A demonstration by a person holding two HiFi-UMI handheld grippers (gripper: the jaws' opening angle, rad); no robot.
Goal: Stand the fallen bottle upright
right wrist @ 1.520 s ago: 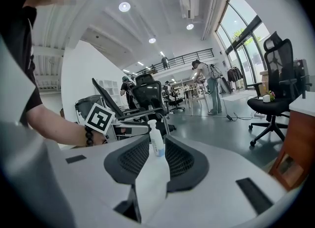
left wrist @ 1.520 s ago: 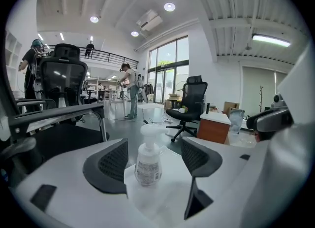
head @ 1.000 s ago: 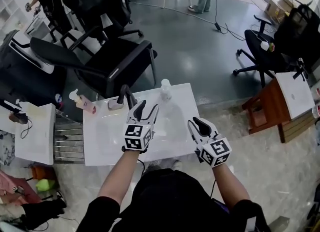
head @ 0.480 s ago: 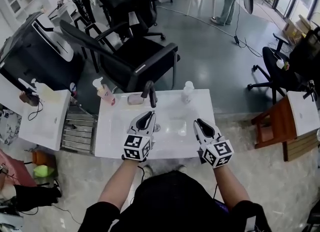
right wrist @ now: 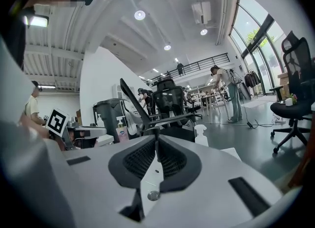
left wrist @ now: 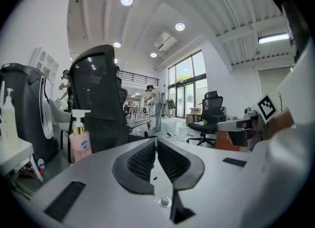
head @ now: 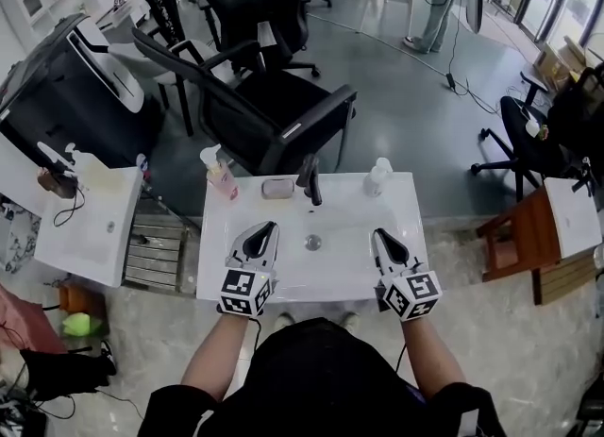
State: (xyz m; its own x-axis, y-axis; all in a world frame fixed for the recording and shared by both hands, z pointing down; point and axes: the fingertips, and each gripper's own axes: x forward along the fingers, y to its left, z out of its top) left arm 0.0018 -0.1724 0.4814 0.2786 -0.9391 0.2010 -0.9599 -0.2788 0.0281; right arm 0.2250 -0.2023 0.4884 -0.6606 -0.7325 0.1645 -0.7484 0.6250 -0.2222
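**A:** Bottle, where?

**B:** Back right corner of the white worktop, a little right of the dark tap. Its long axis is vertical, pump head on top. It's standing, not lying, so I'd judge the task done

**A:** Tongs?

**B:** Left tongs: jaws pressed together, nothing between them. Right tongs: the jaws have just been closing and now all but meet, also with nothing between them. Both hang over the front half of the worktop, one on each side of the drain

**A:** Nearer hand?

**B:** The right. The bottle lies straight ahead of it and well apart. In the right gripper view it sits just right of the jaw line. The left would have to reach past the tap

**A:** Materials, shapes?

**B:** The bottle is slim and roundish, pale plastic that looks see-through, with a white pump top. It's probably light and easy to tip. The worktop is glossy, smooth and white, with a shallow rectangular basin. A pink pump bottle stands at the back left, and a flat soap dish lies between it and the tap. The tong pads are black and ribbed

**A:** Risk?

**B:** Any further reach would come in level at a tall, narrow thing, and a nudge could topple it
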